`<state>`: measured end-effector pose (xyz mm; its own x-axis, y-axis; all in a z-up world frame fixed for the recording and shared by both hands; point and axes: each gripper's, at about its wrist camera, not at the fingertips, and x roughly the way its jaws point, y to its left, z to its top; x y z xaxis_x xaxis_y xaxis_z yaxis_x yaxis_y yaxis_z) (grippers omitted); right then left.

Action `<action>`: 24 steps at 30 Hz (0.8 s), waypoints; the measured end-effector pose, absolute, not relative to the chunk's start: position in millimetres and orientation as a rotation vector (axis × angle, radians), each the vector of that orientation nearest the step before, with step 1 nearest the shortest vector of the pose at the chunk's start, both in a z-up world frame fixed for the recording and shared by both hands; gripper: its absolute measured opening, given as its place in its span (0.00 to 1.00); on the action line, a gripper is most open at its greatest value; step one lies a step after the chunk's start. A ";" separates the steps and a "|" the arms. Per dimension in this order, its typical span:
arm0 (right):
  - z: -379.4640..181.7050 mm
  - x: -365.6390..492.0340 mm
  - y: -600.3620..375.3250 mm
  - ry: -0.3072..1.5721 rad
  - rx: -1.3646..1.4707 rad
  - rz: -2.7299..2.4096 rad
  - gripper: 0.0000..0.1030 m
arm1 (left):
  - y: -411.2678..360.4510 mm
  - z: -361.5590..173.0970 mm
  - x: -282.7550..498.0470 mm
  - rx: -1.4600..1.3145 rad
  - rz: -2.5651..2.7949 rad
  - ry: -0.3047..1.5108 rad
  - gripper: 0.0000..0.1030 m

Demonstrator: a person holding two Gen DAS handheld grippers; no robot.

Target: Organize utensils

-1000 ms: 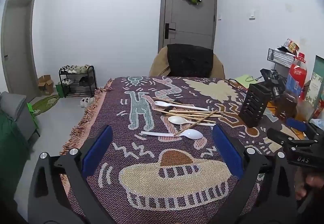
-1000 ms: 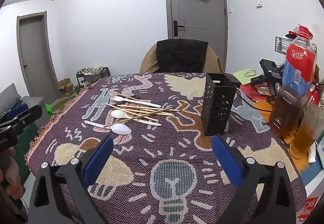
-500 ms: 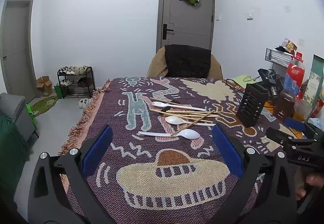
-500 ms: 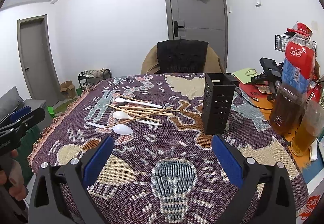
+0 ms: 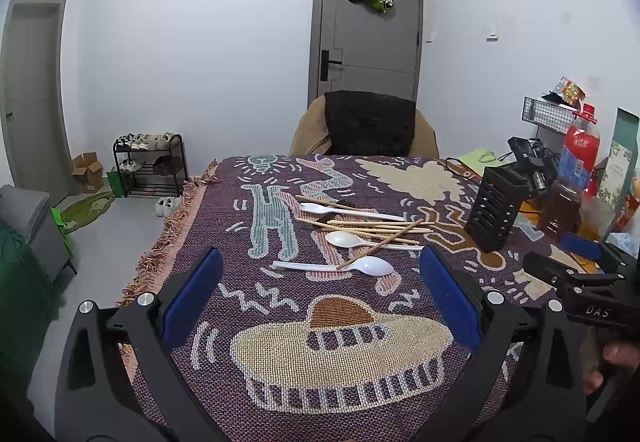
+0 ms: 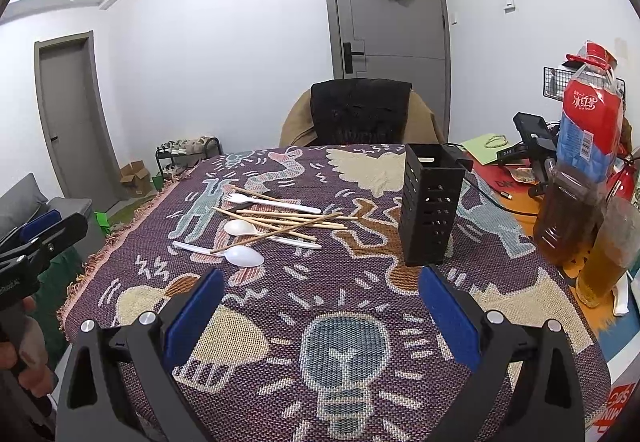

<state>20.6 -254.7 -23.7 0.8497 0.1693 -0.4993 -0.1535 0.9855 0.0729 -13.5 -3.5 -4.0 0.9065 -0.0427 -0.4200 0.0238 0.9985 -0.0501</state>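
The inside of the black slotted plastic utensil holder [image 6: 430, 208] cannot be seen. The handle of the nearest white plastic spoon [image 6: 224, 252] is partly covered by 1 wooden chopstick [image 6: 276, 233]. The left tool [image 6: 38, 238] is cut off by the right wrist view's edge. The red-capped drink bottle's label [image 5: 581, 143] is too small to be read.

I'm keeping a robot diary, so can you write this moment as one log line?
left gripper: open, empty | right gripper: open, empty | spoons, fork, chopsticks: piled on tablecloth | black utensil holder: upright, nothing sticking out

Purple woven cloth [image 6: 360, 282] with cream and teal figures; white plastic spoons [image 6: 244, 255]; black slotted holder [image 6: 430, 208]; tan chopsticks [image 6: 292, 220].
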 end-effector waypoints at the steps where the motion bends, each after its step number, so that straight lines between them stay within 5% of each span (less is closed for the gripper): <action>1: -23.5 20.5 -254.7 0.528 0.031 0.170 0.93 | -3.4 -4.1 -13.5 -0.044 -0.035 0.435 0.95; 24: -25.0 22.9 -253.1 0.530 0.037 0.158 0.93 | -0.1 -2.2 -14.9 -0.045 -0.037 0.434 0.95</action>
